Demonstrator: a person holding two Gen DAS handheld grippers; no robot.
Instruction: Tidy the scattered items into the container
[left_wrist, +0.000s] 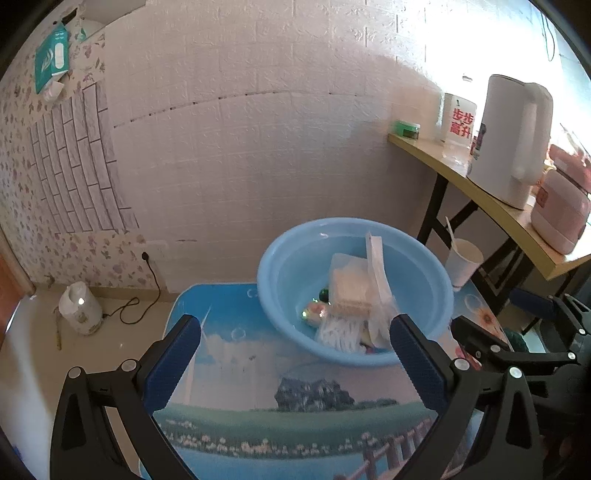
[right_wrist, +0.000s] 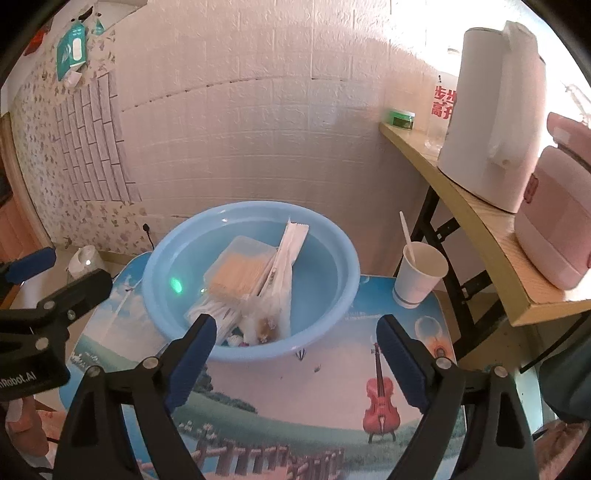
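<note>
Glossy smooth plastic basin (right_wrist: 343, 266), paper cup (right_wrist: 419, 277), matt wood-grain tabletop (right_wrist: 491, 236), glossy printed mat (right_wrist: 332, 384).

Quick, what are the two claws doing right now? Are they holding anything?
Left gripper: open, holding nothing, above the picture mat in front of the blue basin.
Right gripper: open wide, holding nothing, at the basin's near rim.

one basin (right_wrist: 328, 236), one paper cup (right_wrist: 419, 275), one kettle (right_wrist: 491, 122)
</note>
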